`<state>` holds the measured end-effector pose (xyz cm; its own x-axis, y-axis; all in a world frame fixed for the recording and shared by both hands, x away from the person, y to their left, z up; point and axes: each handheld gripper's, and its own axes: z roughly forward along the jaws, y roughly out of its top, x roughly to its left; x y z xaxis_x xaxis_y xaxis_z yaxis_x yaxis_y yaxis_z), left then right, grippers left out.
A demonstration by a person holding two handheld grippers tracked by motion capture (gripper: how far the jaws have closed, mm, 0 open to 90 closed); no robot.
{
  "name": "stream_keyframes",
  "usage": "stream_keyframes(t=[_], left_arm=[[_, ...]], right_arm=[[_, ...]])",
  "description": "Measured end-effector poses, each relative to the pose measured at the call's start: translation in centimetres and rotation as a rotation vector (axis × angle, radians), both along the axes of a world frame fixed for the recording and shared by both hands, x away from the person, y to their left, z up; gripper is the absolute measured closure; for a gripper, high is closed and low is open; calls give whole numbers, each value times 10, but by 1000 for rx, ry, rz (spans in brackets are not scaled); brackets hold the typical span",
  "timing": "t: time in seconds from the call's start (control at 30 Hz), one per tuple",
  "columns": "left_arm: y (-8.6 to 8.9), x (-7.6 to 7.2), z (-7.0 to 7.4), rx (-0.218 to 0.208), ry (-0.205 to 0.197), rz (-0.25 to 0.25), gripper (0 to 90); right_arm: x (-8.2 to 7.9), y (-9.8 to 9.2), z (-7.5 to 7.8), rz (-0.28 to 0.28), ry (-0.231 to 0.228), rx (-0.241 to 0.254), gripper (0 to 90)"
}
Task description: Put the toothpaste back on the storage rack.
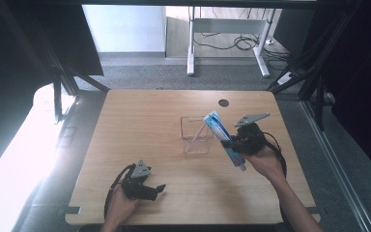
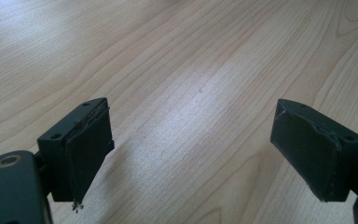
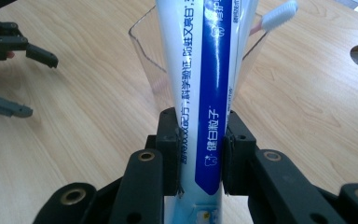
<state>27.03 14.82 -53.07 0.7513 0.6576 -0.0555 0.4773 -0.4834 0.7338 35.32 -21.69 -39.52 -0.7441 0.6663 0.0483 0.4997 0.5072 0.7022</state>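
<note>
- The toothpaste tube [image 3: 200, 93] is clamped across its middle by the right gripper [image 3: 200, 158], both pads pressing its sides; in the high view it slants above the table [image 1: 140, 121], its upper end just beside the rim of the clear cup [image 1: 196, 135].
- The step in hand looks like carrying the tube to the cup; it is not yet inside.
- A toothbrush [image 1: 198, 131] with a pink handle already leans in the cup, its white head [image 3: 279, 14] showing past the tube in the right gripper view.
- The next move likely calls for lining the tube's far end up over the cup's mouth, tipping it more upright, and lowering it beside the toothbrush without knocking the light cup over; only then should the jaws let go.
- The left gripper [image 2: 191, 154] rests low near the table's near edge, well apart from the cup, its jaws spread wide with nothing between them.
- Count: one toothpaste tube, one toothbrush, one clear cup, two grippers.
- A round hole [image 1: 223, 103] sits in the table's far side.
</note>
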Motion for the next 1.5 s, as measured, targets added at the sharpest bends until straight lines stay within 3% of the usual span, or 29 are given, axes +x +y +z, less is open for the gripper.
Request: stream_keyframes(t=[0.3, 0.7, 1.2, 1.5], left_arm=[[-1, -1, 1, 1, -13, -6, 129], [-2, -1, -1, 10, 2, -14, 129], [-3, -1, -1, 17, 0, -23, 129], [-4, -1, -2, 13, 1, -17, 129]], right_arm=[[11, 7, 1, -13, -23, 33, 732], [28, 20, 10, -15, -51, 54, 732], [51, 36, 21, -20, -74, 117, 732], [62, 46, 26, -25, -91, 121, 732]])
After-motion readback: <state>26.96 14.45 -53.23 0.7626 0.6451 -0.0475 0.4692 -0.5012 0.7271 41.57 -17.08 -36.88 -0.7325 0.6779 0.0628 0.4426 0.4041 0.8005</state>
